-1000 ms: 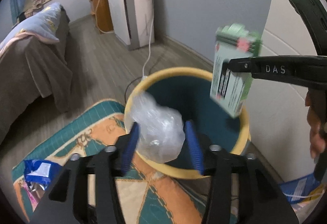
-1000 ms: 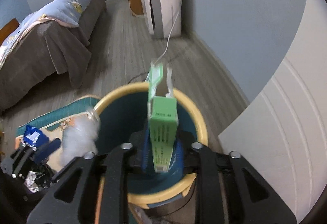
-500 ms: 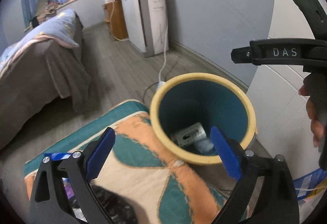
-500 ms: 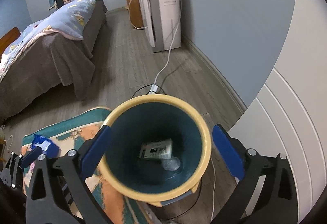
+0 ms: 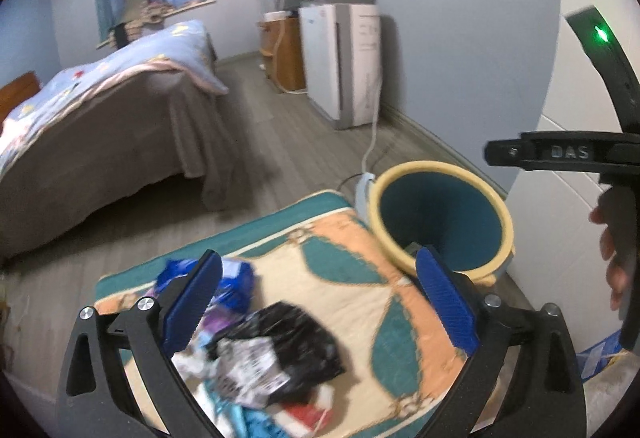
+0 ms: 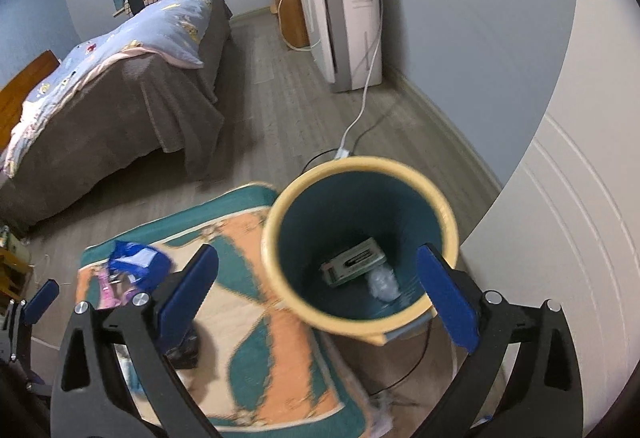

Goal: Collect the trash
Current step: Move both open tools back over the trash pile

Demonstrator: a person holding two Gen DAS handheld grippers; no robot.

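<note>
Left gripper point(image 5: 316, 302): jaws spread wide, nothing held between the blue pads point(image 5: 192, 302); positioned above the trash pile.

Right gripper point(image 6: 320, 294): jaws spread wide, nothing held; positioned over the near edge of the bin, with the right pad point(image 6: 448, 302) seen against the bin's rim.

Trash pile point(image 5: 256, 350): found on the near end of the rug, directly below the left gripper. A crumpled black bag point(image 5: 296, 334) with a printed label is seen on top; a blue wrapper point(image 5: 232, 278) lies just beyond it, touching the heap; white and red scraps are visible at the near edge, too blurred to be identified.

Rug point(image 5: 344, 294): patterned in teal, orange and cream, laid on the wooden floor; its far right corner is just beside the bin.

Bin point(image 6: 280, 218): round, yellow-rimmed, teal inside, upright on the floor beside the rug and near the white door point(image 6: 580, 198). At its bottom a green carton point(image 6: 352, 262) is seen lying flat, with a clear crumpled plastic wad point(image 6: 384, 282) just beside it.

White cable point(image 6: 360, 110): run along the floor from behind the bin to the white appliance point(image 6: 348, 14) at the wall.

Bed point(image 6: 120, 86): set well apart at far left, covered with a brown spread and blue quilt.
</note>
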